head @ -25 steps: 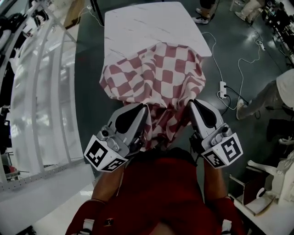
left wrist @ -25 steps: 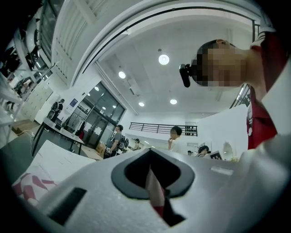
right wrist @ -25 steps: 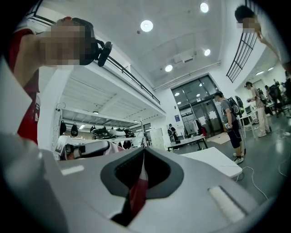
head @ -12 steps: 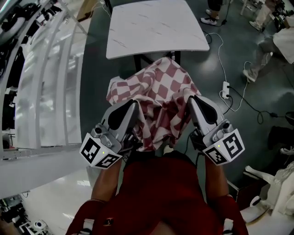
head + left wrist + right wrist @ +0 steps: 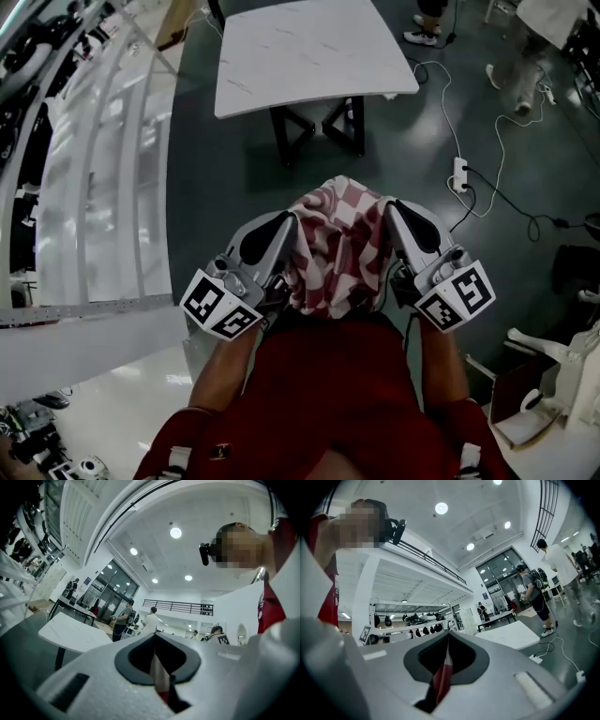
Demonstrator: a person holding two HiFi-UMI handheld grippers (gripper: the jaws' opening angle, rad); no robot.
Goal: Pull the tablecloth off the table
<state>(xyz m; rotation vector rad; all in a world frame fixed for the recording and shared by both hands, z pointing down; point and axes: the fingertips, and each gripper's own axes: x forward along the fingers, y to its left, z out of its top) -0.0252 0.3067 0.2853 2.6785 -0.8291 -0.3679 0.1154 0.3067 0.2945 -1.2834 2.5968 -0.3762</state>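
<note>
Clearly off the tabletop, the red-and-white checked tablecloth [image 5: 337, 244] hung in a bunched mass between the two grippers, just in front of the person's red shirt [image 5: 328, 394]. The left gripper [image 5: 291, 219] bordered the cloth's left side and the right gripper [image 5: 392, 210] its right side, both touching the fabric. Each one's marker cube [image 5: 220, 307] sat at the end nearest the body.

Seen from the left gripper's own view, the left gripper [image 5: 154, 640] had its jaws clenched together on a thin fold of the tablecloth [image 5: 161, 679], a pale and red strip pinched in the seam and trailing downward. The right gripper [image 5: 448, 637] was likewise closed tight on a fold of the tablecloth [image 5: 439, 677], red below and white above, caught right at the meeting line of the jaws.

The white table [image 5: 309, 52] stood bare, well apart from the cloth, with dark floor [image 5: 216, 187] between them. A power strip [image 5: 460, 174] lay on the floor to the right of the table.
</note>
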